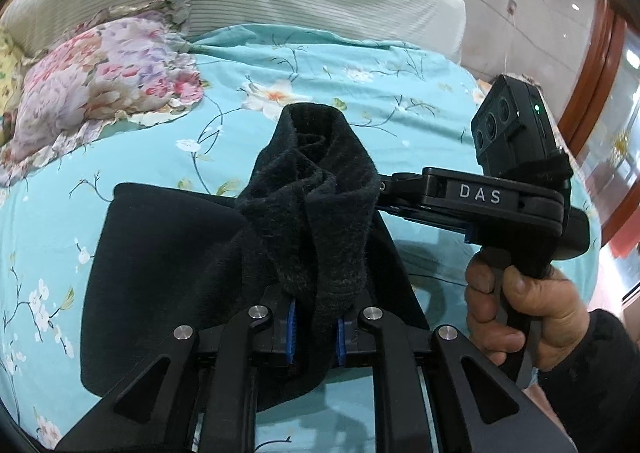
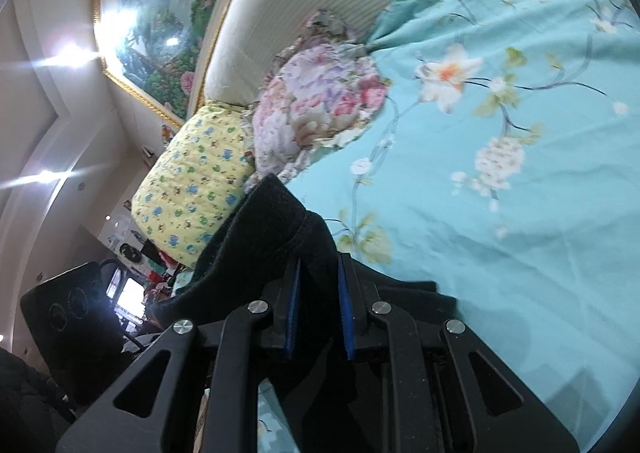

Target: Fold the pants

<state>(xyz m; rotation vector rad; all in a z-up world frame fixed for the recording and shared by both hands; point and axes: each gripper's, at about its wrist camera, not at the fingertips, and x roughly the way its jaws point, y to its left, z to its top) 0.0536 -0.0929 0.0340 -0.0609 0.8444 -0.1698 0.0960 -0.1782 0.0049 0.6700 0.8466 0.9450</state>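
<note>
Pants (image 1: 304, 213), black fleece fabric: left wrist view, bunched band rising from centre toward 12 o'clock, pinched between blue pads of left gripper (image 1: 316, 333), jaws narrow, clamped on cloth; rest draped over turquoise floral bedsheet (image 1: 400, 93) at 8 o'clock. Right gripper (image 1: 384, 193), black, at 3 o'clock, tips buried in same fabric; hand (image 1: 516, 309) on grip. Pink floral pillow (image 1: 100, 81) at 10 o'clock.

Right wrist view: right gripper (image 2: 318, 305) jaws narrow, black fleece between blue pads. Yellow patterned pillow (image 2: 192, 181) at 9 o'clock.
</note>
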